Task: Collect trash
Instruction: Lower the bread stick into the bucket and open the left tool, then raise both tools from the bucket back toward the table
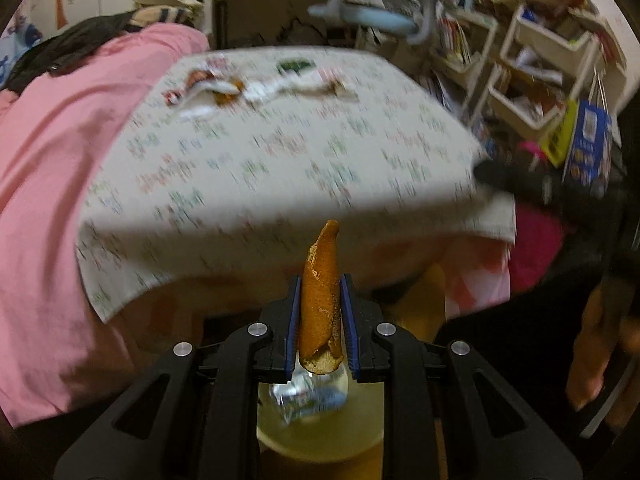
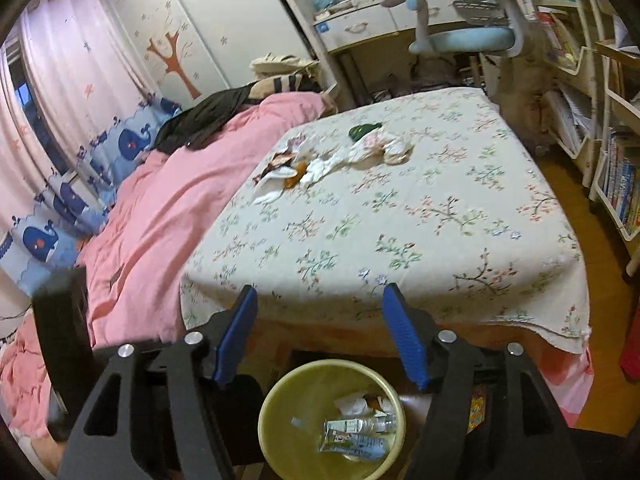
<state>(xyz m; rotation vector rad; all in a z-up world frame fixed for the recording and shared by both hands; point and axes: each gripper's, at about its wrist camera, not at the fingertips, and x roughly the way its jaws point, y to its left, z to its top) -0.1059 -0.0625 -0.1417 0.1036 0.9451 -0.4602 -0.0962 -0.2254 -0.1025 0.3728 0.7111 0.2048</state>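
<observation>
Left view: my left gripper (image 1: 320, 320) is clenched on an orange peel (image 1: 320, 300), right over the yellow bin (image 1: 320, 440). Right view: right gripper (image 2: 320, 336) is wide open and empty, bin's (image 2: 276, 408) got some wrappers already, but a trash pile (image 2: 332, 160) is left on the bed (image 2: 440, 220).

No legible text anywhere. Print on bottle labels (image 2: 354, 436) in bin (image 2: 276, 408) too small (blurred). Book spines on shelf (image 2: 620, 192) unreadable too.

Bed (image 2: 400, 220): floral sheet, scattered trash (image 2: 320, 160), pink quilt (image 2: 160, 200).
</observation>
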